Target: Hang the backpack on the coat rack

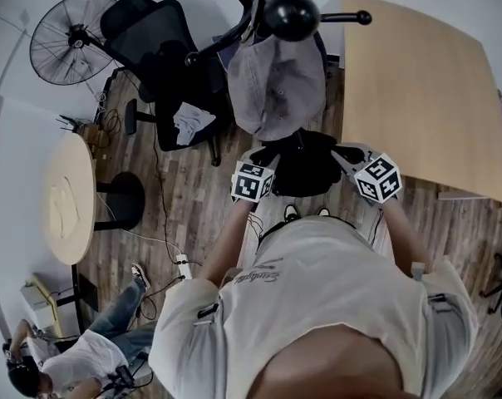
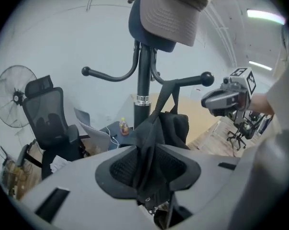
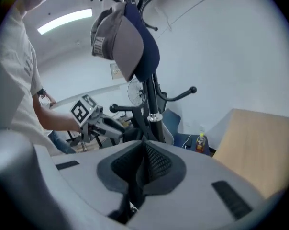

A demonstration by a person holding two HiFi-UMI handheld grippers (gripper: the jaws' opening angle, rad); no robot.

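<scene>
The black backpack [image 1: 305,165] hangs between my two grippers at the foot of the coat rack [image 1: 291,15]. In the left gripper view its strap runs up to a rack arm [image 2: 192,80] and its bunched fabric [image 2: 175,126] fills the wide gap of my left gripper [image 2: 149,169], whose pads stand apart. My right gripper [image 3: 142,164] has its pads closed on a thin black backpack strap [image 3: 135,190]. Grey and dark caps [image 3: 120,42] hang on the rack's upper hooks. The head view shows the left gripper [image 1: 263,158] and right gripper [image 1: 344,155] on either side of the bag.
A black office chair [image 1: 164,48] and a fan [image 1: 68,36] stand left of the rack. A wooden table [image 1: 417,90] is at the right and a round table [image 1: 68,198] at the left. Another person [image 1: 76,356] sits low at the bottom left. A bottle [image 2: 123,127] stands behind the pole.
</scene>
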